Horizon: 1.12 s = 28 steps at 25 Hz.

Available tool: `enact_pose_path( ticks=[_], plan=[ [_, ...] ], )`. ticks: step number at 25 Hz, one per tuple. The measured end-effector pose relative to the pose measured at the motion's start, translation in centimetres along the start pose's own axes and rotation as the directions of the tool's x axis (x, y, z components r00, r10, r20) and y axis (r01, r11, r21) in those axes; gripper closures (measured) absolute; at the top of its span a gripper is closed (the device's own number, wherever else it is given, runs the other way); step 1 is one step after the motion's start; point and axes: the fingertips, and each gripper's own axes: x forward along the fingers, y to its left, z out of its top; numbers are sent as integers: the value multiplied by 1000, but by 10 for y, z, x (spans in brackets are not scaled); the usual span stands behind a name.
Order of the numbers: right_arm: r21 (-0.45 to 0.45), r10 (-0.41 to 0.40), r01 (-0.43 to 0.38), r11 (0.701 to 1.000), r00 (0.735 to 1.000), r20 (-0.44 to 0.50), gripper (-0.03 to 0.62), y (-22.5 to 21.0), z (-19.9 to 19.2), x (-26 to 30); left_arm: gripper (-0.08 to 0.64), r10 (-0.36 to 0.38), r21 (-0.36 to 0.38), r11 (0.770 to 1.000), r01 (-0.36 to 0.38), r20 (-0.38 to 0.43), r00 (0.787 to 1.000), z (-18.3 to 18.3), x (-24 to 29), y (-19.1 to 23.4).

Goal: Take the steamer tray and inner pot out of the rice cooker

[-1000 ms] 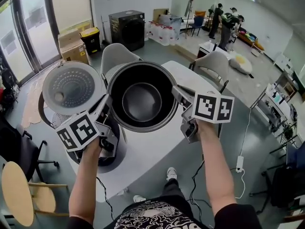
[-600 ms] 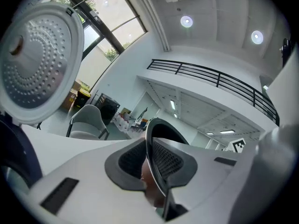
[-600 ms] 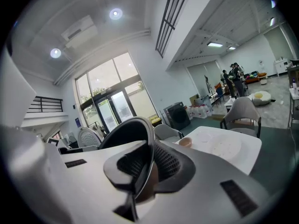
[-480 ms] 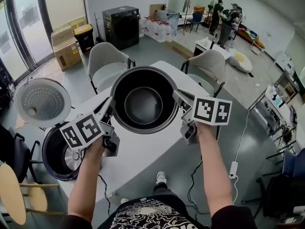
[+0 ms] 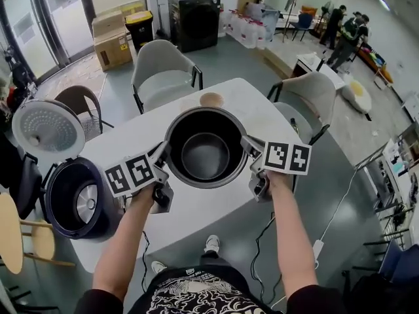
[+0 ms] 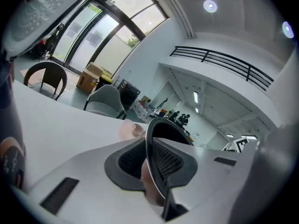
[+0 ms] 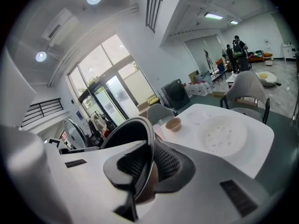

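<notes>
Inner pot (image 5: 204,148): held level over the white table (image 5: 141,133) in front of the person, out of the rice cooker (image 5: 75,198) and well to its right.
Left gripper (image 5: 163,154): clamped on the pot's left rim, one pad inside the wall and one outside.
Right gripper (image 5: 247,146): clenched the same way on the opposite rim.
Hidden: in the head view the pot covers its own base and the table under it, so no view shows whether the base touches the table.
Hard to make out: both gripper views show only a blurred arc of rim and wall.
Steamer tray (image 7: 222,135): a white perforated disc flat on the table near a small brown bowl (image 7: 173,124). It is clear in the right gripper view and lost white-on-white in the head view.
Cut off: the left gripper view shows only a slice of the cooker lid (image 5: 49,129) at its top left corner.
Head view only: the cooker's dark cavity, with the lid raised.
Around: grey chairs (image 5: 163,70) across the table; cardboard boxes (image 5: 114,44) and a black appliance (image 5: 196,18) beyond.
</notes>
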Motion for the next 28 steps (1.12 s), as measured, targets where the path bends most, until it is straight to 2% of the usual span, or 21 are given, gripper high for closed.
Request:
enact_pose_path(
  ticks=[5,11,17,28],
  plan=[
    [-4,13,-13,1000,995,-95,534,-44,-10,48,508,95,-40,995,-96,-35,995,-27,42,29],
    [-6,68,-71,997,977,-203,534,-74,-5,97,508,202,-85,975,-204,-35,979,-35,76,47],
    [-22,85,-94,995,960,-268,534,-80,-12,123,505,260,-115,957,-265,-58,964,-46,82,66],
    [-41,109,-129,991,942,-318,531,-76,-23,147,503,313,-123,939,-321,-74,947,-50,80,85]
  ],
)
